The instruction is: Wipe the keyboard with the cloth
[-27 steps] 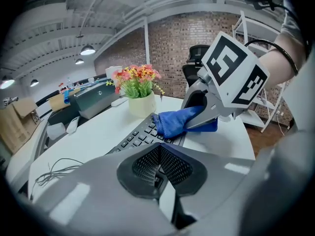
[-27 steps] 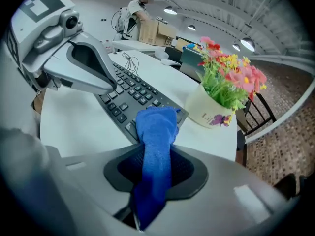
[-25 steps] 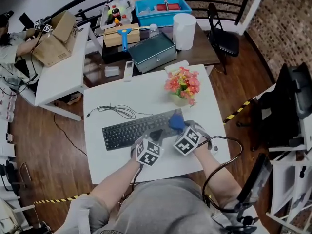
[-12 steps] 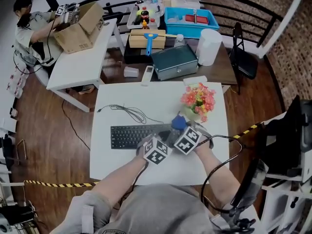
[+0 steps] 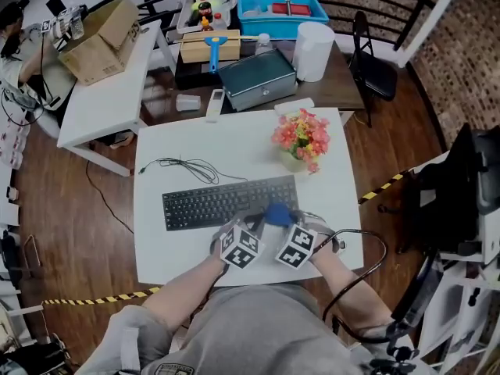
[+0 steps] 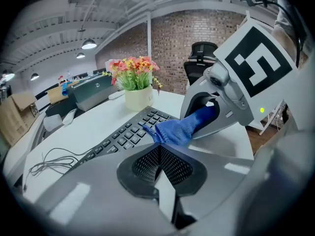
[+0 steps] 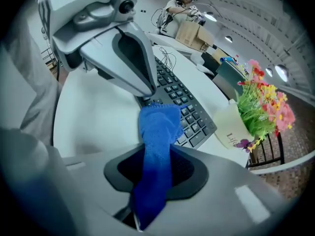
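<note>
A black keyboard (image 5: 211, 203) lies across the white table (image 5: 164, 248). My right gripper (image 5: 275, 223) is shut on a blue cloth (image 5: 277, 213), which hangs from its jaws onto the near edge of the keyboard's right end. In the right gripper view the cloth (image 7: 157, 127) drapes over the keys (image 7: 182, 102) just ahead of the gripper (image 7: 160, 151). My left gripper (image 5: 248, 225) sits close on the left, shut on nothing. In the left gripper view its pads (image 6: 160, 149) meet, with the cloth (image 6: 179, 129) and keyboard (image 6: 123, 136) just beyond.
A vase of flowers (image 5: 301, 141) stands behind the keyboard's right end. The keyboard's cable (image 5: 183, 166) loops at the back left. A dark table beyond holds a metal box (image 5: 256, 76), a white bucket (image 5: 312, 49) and a blue crate (image 5: 281, 10). A person sits far left.
Both grippers have drawn back toward me. The blue cloth has come from the far right keys down to the keyboard's near edge.
</note>
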The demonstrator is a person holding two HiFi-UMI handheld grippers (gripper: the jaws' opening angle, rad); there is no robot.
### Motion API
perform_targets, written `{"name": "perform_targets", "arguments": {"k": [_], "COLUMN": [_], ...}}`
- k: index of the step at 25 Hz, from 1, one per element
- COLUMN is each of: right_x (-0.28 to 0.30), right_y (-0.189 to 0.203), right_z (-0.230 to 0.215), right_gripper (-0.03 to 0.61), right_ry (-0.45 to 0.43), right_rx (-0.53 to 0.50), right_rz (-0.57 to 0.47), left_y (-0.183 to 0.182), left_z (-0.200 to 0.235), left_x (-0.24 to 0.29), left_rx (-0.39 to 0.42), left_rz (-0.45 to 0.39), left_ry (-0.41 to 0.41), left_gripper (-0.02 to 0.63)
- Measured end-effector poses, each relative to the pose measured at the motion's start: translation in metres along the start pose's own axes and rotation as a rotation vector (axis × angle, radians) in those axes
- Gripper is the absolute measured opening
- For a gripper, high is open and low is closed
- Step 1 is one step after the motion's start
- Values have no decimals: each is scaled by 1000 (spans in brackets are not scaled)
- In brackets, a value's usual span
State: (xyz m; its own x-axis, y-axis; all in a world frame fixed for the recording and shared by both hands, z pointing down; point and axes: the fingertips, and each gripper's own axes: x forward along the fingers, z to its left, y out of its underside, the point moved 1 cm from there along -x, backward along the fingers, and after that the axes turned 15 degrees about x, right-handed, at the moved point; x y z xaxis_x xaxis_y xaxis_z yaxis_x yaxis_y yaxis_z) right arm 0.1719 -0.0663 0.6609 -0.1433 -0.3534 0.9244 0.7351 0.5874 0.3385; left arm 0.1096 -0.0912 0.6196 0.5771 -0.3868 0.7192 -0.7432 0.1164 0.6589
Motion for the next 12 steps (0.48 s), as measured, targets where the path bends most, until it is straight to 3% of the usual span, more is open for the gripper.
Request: {"name": "perform_targets", "arguments": {"k": [4, 12], "right_x": [-1, 20], "right_y": [-9, -100], "right_z": [-6, -55], "right_gripper": [110, 110], "right_ry": [2, 21], "right_rx": [1, -48], "right_rz": [-9, -79], "left_y": [2, 7], "left_z": [5, 57], "left_x": [-4, -20], "left_rx": [-3, -48], "left_rz": [-4, 13], "left_ry": [-14, -122], "left_gripper": [-6, -6]}}
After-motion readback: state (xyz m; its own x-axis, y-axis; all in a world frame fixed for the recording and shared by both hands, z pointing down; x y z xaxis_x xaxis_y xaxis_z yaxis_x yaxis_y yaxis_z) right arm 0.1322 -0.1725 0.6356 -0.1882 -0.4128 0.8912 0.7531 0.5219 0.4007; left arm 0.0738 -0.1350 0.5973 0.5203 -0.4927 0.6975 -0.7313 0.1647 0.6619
